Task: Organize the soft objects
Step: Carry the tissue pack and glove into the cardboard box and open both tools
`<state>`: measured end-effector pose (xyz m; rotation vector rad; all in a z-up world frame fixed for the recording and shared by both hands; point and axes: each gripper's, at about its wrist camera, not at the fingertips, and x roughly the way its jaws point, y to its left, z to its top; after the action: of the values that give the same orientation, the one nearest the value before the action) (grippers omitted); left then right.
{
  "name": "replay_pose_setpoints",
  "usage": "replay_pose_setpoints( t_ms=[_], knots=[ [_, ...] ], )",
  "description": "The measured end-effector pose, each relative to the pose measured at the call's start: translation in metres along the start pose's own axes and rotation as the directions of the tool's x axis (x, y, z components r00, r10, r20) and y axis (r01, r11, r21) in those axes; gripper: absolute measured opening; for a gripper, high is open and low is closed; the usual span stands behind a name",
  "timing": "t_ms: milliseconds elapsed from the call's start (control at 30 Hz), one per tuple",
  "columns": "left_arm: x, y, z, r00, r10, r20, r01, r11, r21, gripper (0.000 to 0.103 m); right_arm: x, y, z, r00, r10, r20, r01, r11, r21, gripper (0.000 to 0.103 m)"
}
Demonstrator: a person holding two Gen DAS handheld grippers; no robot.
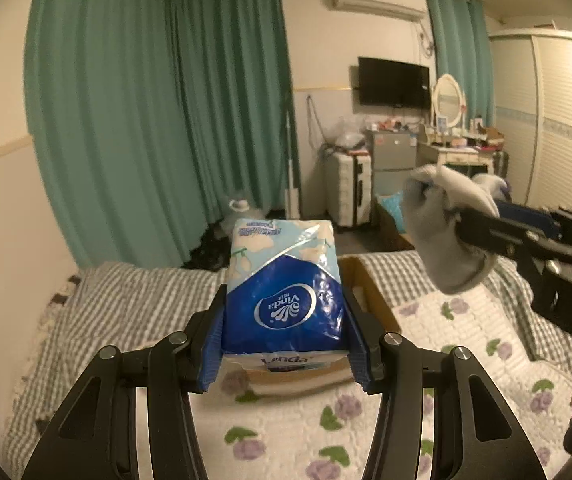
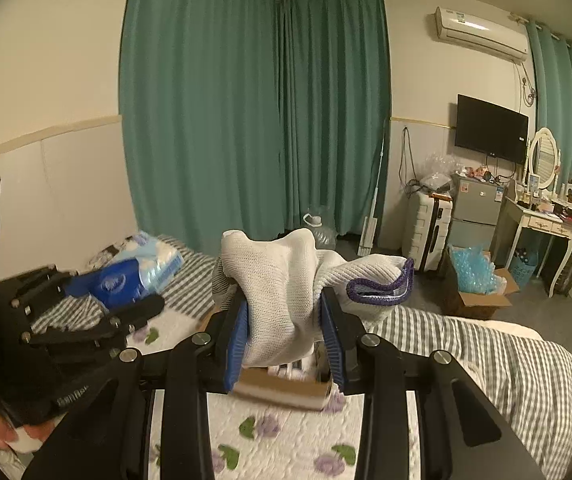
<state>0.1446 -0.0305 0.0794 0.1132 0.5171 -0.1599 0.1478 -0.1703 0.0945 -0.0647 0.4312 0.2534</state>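
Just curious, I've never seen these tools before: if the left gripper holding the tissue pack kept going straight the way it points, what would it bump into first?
Probably nothing close: the left gripper points its tissue pack above the cardboard box on the bed. Past them lies the green curtain, though depth is unclear.

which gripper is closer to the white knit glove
Right. The right gripper is clamped on the white knit glove, holding it above the cardboard box. The left gripper is off to its left, gripping the tissue pack.

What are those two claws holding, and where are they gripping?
Left gripper: tissue pack, squeezed at its blue lower sides. Right gripper: white knit gloves, pinched around their bunched middle.
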Motion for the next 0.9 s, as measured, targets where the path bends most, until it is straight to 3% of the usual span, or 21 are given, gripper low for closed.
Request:
replay_pose_setpoints(
  t_ms=[267,433,600,733,800,833,867,900],
  knots=[
    [0.084,0.000,0.002,0.999,0.009,-0.054,-0.009,1.000,0.001,0.050,0.088,-0.024,0.005,0.999,0.007,-0.052,-0.005,0.999,0.032,0.034],
    [0.132,0.008,-0.006,0.996,0.023,-0.085,-0.024,1.000,-0.009,0.051,0.156,-0.037,-0.013,0.993,0.026,-0.119,-0.019,0.998,0.061,0.035],
    [0.171,0.007,-0.019,0.994,0.027,-0.109,-0.025,0.999,0.021,0.052,0.208,-0.043,-0.035,0.982,0.085,-0.169,-0.069,0.993,0.099,0.036],
    [0.192,0.005,-0.035,0.992,0.011,-0.122,-0.008,1.000,0.027,0.053,0.240,-0.045,-0.050,0.975,0.080,-0.208,-0.060,0.993,0.098,0.040],
    [0.200,0.003,-0.039,0.990,0.011,-0.143,-0.007,1.000,0.024,0.059,0.251,-0.047,-0.056,0.973,0.082,-0.216,-0.058,0.992,0.114,0.047],
    [0.206,0.003,-0.043,0.986,0.010,-0.167,-0.006,1.000,0.024,0.070,0.254,-0.047,-0.057,0.972,0.087,-0.220,-0.062,0.991,0.119,0.054],
    [0.210,0.001,-0.044,0.984,0.008,-0.180,-0.004,1.000,0.025,0.077,0.257,-0.049,-0.059,0.970,0.090,-0.225,-0.063,0.990,0.124,0.070],
    [0.214,-0.001,-0.047,0.981,0.013,-0.195,-0.006,0.999,0.034,0.078,0.257,-0.049,-0.060,0.972,0.080,-0.221,-0.054,0.991,0.122,0.073]
  ],
)
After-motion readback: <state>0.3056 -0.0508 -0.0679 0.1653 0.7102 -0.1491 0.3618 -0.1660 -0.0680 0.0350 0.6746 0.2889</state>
